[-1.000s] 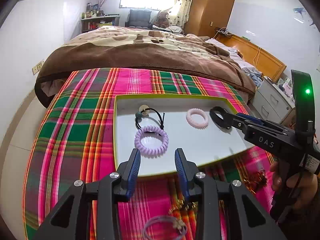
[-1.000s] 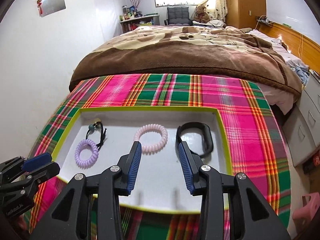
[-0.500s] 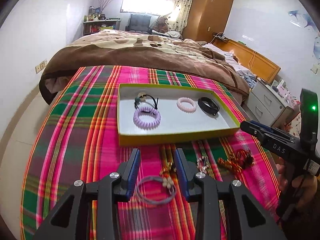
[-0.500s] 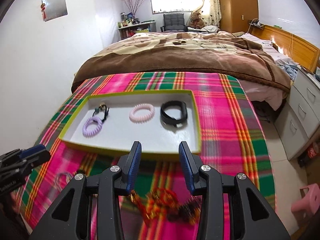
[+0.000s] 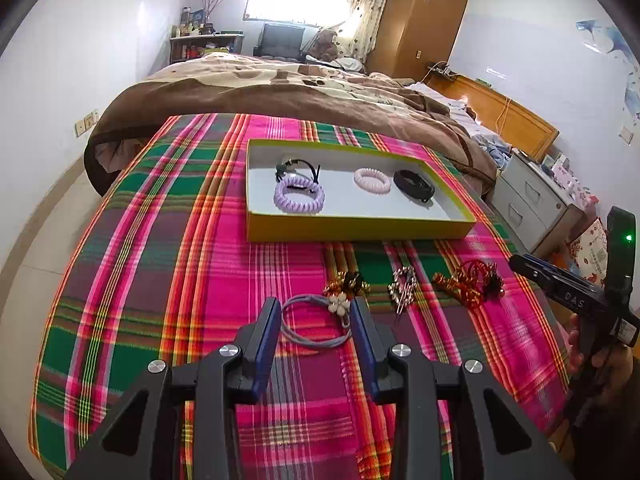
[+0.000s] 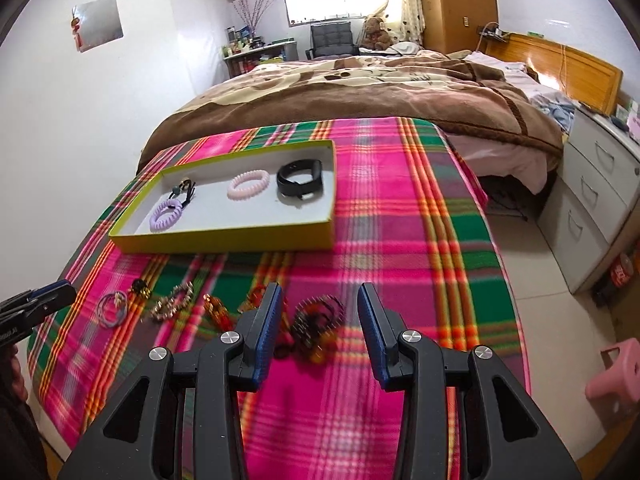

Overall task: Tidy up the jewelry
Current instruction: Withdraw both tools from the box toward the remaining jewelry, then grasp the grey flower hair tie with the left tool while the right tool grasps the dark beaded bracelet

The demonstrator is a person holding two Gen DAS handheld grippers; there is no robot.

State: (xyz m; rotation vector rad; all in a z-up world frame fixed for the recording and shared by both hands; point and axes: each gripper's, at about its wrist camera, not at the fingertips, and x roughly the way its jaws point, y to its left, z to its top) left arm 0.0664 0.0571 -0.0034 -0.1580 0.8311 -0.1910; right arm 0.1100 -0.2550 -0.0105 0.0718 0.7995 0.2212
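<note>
Two grippers, both with jaws apart and nothing in them, and what matters is which loose piece sits in front of which one. The left gripper (image 5: 314, 312) has the grey hair tie (image 5: 312, 326) with the little flower charm lying flat on the plaid blanket (image 5: 160, 260) right between its fingertips, ring wide side to side, charm at the far edge, so it's lined up for that one. The right gripper (image 6: 318, 304) points at the dark reddish tangle of bracelets (image 6: 314, 326), a bit blurry, just past its tips and slightly toward its left finger. Between those two piles there's a gold-and-black bit (image 5: 347, 282) and a beaded clip (image 5: 402, 286), closer to the left gripper I'd say. Everything has to go to the far side, into the yellow-edged tray (image 5: 360, 230), which already holds a lilac coil tie (image 5: 299, 196), a pink coil tie (image 5: 372, 179) and a black band (image 5: 414, 185).
</note>
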